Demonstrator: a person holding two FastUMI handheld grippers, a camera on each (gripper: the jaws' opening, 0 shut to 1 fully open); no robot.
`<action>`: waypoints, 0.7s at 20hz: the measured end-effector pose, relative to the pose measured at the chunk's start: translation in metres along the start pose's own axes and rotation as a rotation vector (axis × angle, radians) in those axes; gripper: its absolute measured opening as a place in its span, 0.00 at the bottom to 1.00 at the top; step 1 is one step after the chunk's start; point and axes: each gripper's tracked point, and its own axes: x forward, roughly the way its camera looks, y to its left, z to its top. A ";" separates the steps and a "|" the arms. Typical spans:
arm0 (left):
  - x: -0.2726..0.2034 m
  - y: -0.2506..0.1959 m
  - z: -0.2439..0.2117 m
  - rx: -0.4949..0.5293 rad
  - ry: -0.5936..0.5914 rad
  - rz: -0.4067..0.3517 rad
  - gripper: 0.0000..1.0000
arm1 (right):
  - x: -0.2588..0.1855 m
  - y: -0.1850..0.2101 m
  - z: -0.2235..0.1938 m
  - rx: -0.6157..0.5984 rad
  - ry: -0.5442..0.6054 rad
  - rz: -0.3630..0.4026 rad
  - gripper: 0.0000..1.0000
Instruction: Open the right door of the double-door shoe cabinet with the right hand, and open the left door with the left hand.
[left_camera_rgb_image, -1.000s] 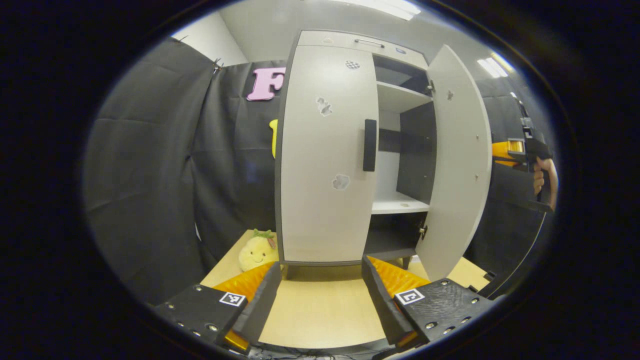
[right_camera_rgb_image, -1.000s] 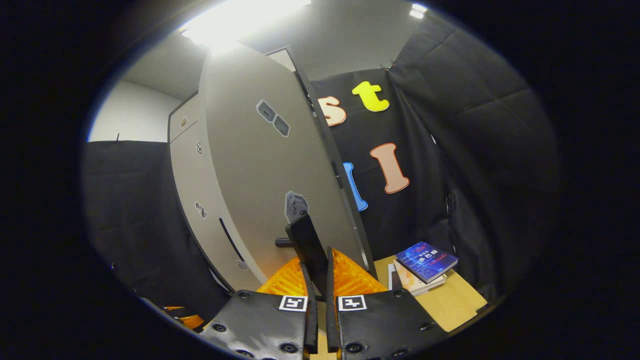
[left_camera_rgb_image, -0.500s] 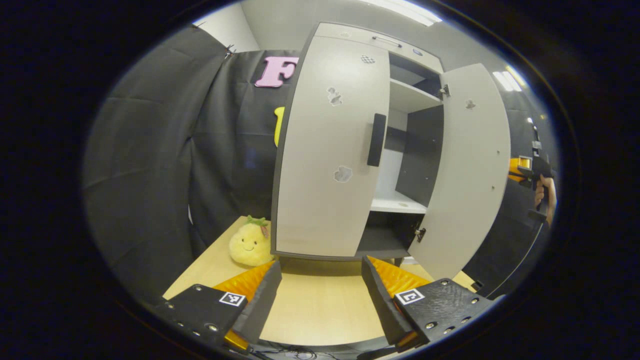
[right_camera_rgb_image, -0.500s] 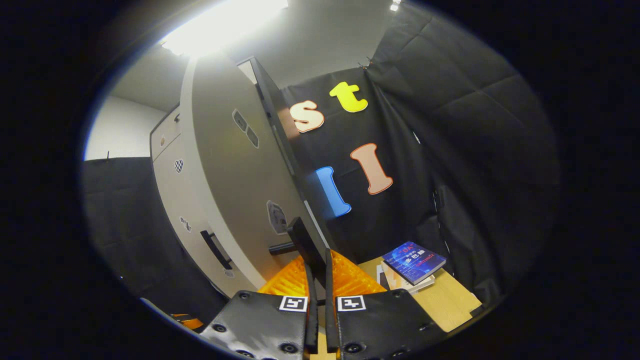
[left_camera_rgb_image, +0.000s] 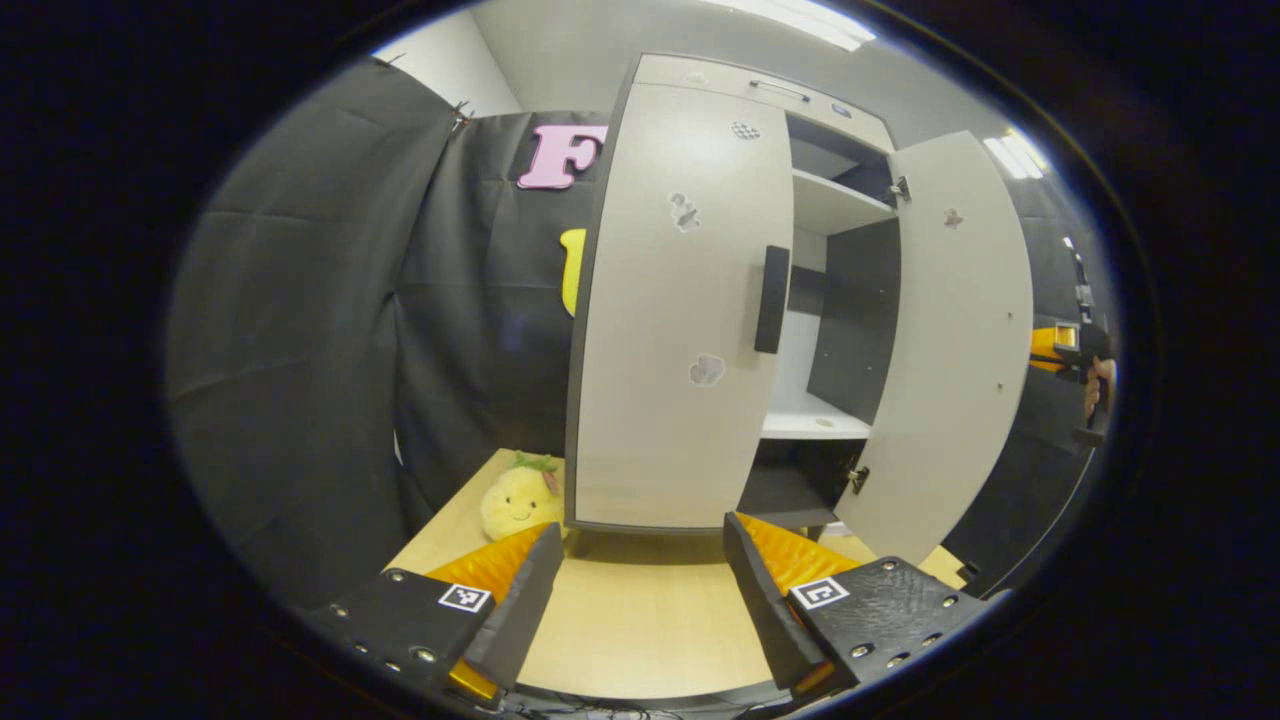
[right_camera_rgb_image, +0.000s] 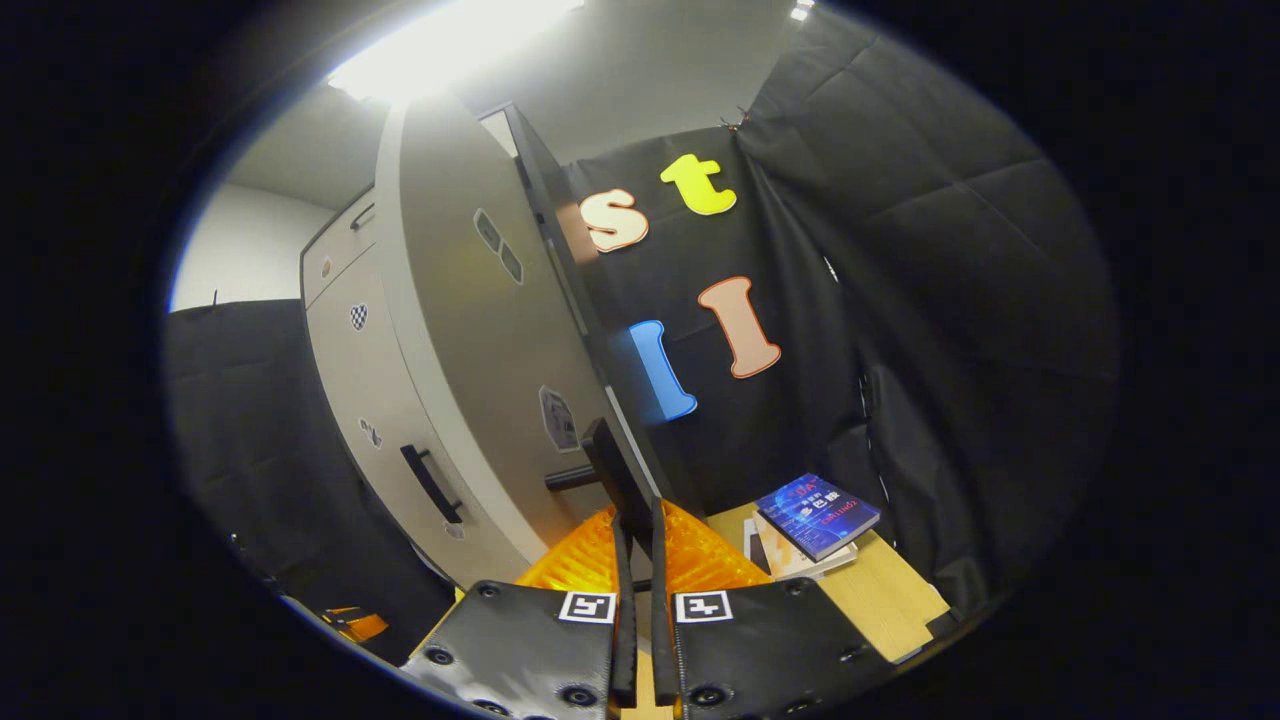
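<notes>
Right gripper view: two books (right_camera_rgb_image: 815, 515) at bench corner; right gripper (right_camera_rgb_image: 637, 520) clamps right door's handle (right_camera_rgb_image: 612, 475). Left gripper view: one plush (left_camera_rgb_image: 520, 497), two doors; left gripper (left_camera_rgb_image: 640, 560) wide apart, empty.

The shoe cabinet (left_camera_rgb_image: 680, 330) is faced in smooth, matt grey laminate. The bench (left_camera_rgb_image: 640, 620) is finished in pale wood grain. A plush toy (left_camera_rgb_image: 520, 497) looks soft; the book (right_camera_rgb_image: 817, 514) cover is glossy.
</notes>
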 end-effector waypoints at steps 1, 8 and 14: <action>0.003 0.003 0.000 0.003 -0.005 -0.003 0.93 | -0.011 0.001 -0.004 -0.017 0.024 -0.006 0.08; 0.035 0.004 0.024 0.005 -0.048 -0.006 0.93 | -0.082 -0.048 0.011 -0.053 -0.021 -0.202 0.03; 0.077 -0.023 0.084 0.018 -0.145 -0.035 0.92 | -0.088 -0.126 0.024 -0.097 -0.071 -0.394 0.81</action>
